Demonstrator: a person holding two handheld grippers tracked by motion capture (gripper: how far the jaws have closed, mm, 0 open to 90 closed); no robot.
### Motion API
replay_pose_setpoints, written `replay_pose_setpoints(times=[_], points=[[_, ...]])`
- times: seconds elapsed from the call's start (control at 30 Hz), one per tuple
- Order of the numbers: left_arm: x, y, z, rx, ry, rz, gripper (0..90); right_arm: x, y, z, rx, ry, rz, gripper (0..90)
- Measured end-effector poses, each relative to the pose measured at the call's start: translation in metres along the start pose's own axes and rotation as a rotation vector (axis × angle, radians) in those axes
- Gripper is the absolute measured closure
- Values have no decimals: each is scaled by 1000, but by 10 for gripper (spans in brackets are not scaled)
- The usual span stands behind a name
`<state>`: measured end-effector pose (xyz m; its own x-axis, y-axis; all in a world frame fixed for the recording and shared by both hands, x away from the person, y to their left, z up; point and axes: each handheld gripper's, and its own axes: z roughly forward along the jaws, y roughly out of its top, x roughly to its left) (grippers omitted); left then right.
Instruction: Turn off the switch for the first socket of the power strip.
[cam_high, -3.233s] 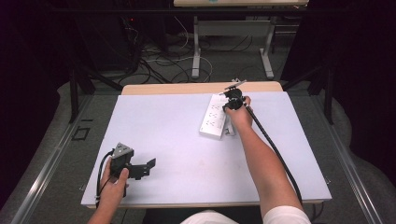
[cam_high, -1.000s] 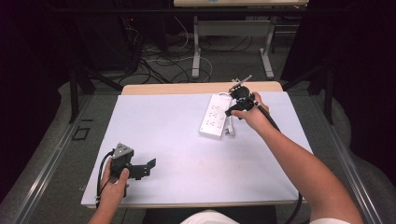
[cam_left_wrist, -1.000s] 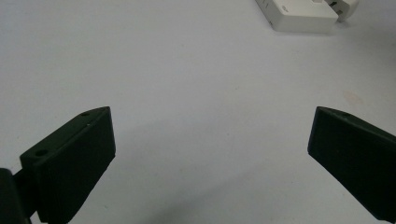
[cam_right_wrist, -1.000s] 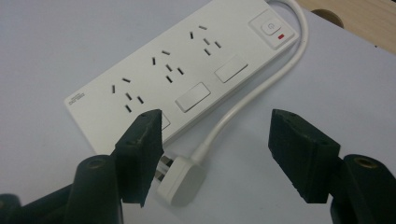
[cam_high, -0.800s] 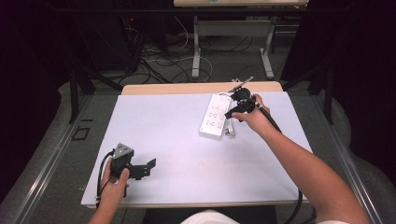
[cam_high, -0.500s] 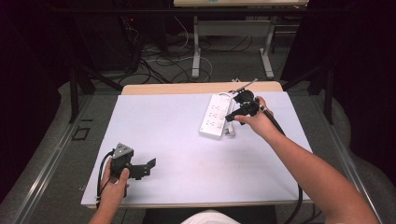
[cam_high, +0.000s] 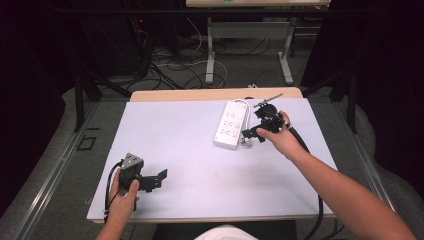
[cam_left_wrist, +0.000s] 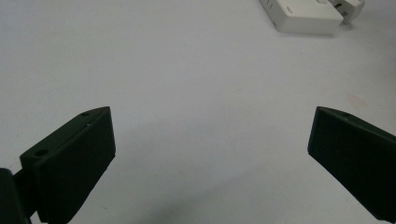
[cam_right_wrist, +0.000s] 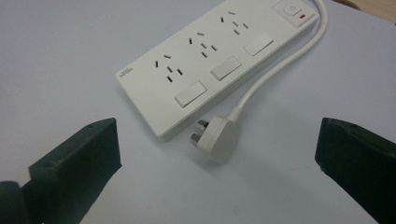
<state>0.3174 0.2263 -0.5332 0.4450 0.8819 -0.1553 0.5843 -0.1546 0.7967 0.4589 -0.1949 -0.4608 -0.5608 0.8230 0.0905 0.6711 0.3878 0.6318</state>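
One power strip — long axis running toward the table's far edge.

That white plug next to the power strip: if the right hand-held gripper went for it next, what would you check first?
1. Right hand-held gripper open: ok, jaws wide apart.
2. Plug between the jaws' line: ok.
3. Plug free of the power strip: ok, its pins point at the strip's end but sit outside.
4. Cable untangled: ok where visible.
5. Left hand-held gripper out of the way: ok, far off.
6. Strip switched off: cannot tell.
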Motion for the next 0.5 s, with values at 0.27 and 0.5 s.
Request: replay_pose_setpoints(times=[0.27,0.5], points=[[0,-1,-3,1,3,4,6,8,-16,-5,8,3,-43,0],[1,-3,-6,-7,11,2,6,10,-29,-19,-42,-11,-51,0]])
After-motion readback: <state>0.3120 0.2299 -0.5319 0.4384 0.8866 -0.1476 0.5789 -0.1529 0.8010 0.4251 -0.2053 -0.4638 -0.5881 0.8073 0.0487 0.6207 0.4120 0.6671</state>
